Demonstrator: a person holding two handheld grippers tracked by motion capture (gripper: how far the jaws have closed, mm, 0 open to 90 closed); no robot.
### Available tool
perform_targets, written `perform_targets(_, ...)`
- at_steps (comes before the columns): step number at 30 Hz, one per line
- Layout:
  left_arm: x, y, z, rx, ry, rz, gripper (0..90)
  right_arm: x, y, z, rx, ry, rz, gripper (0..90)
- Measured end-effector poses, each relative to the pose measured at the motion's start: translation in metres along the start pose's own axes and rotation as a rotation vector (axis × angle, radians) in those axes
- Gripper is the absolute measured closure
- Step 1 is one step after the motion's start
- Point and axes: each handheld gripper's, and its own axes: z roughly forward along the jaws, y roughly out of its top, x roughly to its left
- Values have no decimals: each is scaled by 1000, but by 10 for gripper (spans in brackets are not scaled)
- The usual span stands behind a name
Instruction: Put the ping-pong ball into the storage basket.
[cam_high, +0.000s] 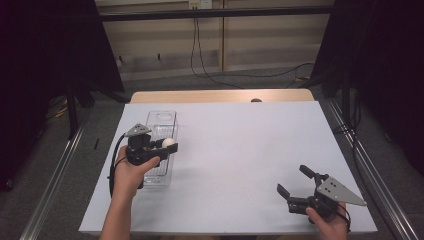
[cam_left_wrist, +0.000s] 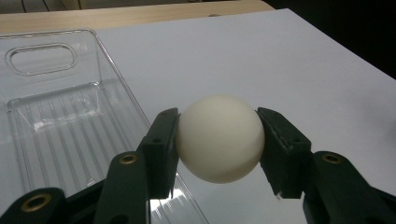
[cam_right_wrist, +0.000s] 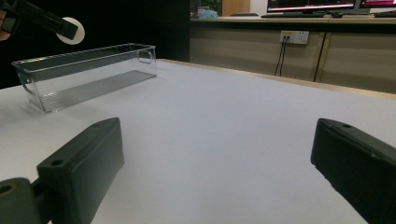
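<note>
1. High view: the left tongs (cam_high: 167, 146) are gripping a white ball (cam_high: 169, 142) and holding it over the right rim of the clear bin (cam_high: 161, 120), which is lying on the left part of the white desk (cam_high: 240, 150). The right tongs (cam_high: 295, 181) are resting near the desk's front right corner, well apart from the bin, with the jaws standing wide and nothing between them. As a judgement, the carry is nearly finished and the drop into the bin is the step in hand.

2. Left gripper view: the ball (cam_left_wrist: 219, 139) is sitting squarely between the two black pads, both pressing on its sides, so the left tongs (cam_left_wrist: 219, 147) are clamping it firmly. The bin (cam_left_wrist: 56, 121) is lying to the left and below, with its ribbed floor bare; the ball is hanging at or just outside its near wall.

3. Right gripper view: the right tongs (cam_right_wrist: 217, 163) are gaping over bare desk (cam_right_wrist: 224, 112), holding nothing. Farther off, the bin (cam_right_wrist: 88, 74) is standing empty, with the ball (cam_right_wrist: 72, 30) hanging above its left end.

4. Next move, as I judge it: the left hand is needing a small shift toward the bin's middle, perhaps a slight lowering, and then an opening of the jaws so the ball is not bouncing out.
</note>
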Motion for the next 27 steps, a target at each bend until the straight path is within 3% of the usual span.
perform_targets(27,13,-3,-5,-11,39,-14,512,0,0,0,0,0,0,23)
